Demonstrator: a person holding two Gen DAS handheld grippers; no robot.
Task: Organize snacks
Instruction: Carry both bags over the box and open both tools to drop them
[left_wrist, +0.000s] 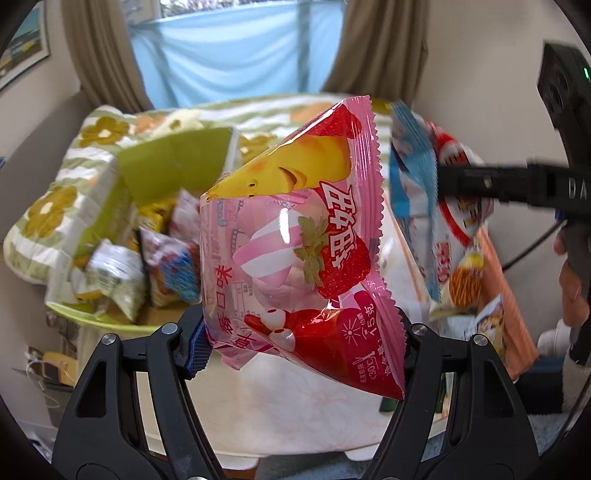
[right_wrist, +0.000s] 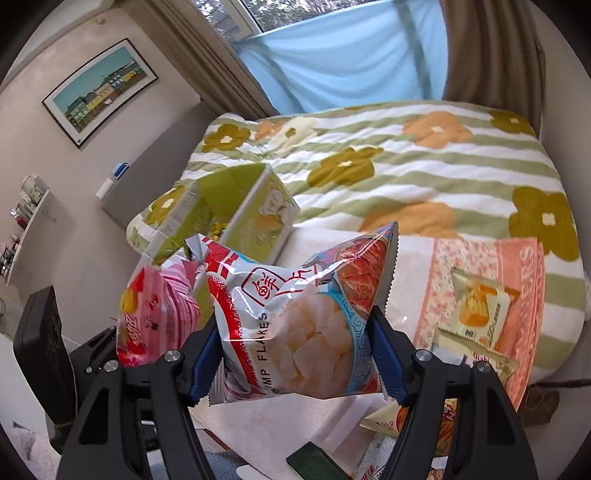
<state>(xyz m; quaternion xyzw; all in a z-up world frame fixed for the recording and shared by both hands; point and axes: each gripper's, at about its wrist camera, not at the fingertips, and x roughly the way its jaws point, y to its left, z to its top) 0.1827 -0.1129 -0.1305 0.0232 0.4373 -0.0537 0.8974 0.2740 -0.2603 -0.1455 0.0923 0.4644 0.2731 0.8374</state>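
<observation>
My left gripper (left_wrist: 303, 343) is shut on a pink strawberry marshmallow bag (left_wrist: 295, 236) and holds it up in the air. The same bag shows at the left of the right wrist view (right_wrist: 155, 310). My right gripper (right_wrist: 295, 362) is shut on a white, red and blue shrimp flakes bag (right_wrist: 299, 321), also held up; it shows at the right of the left wrist view (left_wrist: 424, 206). An open green carton (left_wrist: 147, 206) holding several snack packs stands to the left on the table; it also shows in the right wrist view (right_wrist: 236, 206).
A white table (left_wrist: 295, 413) lies below. A peach towel (right_wrist: 491, 266) on the bed carries yellow snack packs (right_wrist: 476, 306). A floral striped quilt (right_wrist: 406, 166) covers the bed behind. More packets (right_wrist: 384, 421) and a dark green object (right_wrist: 314, 461) lie at the table's near edge.
</observation>
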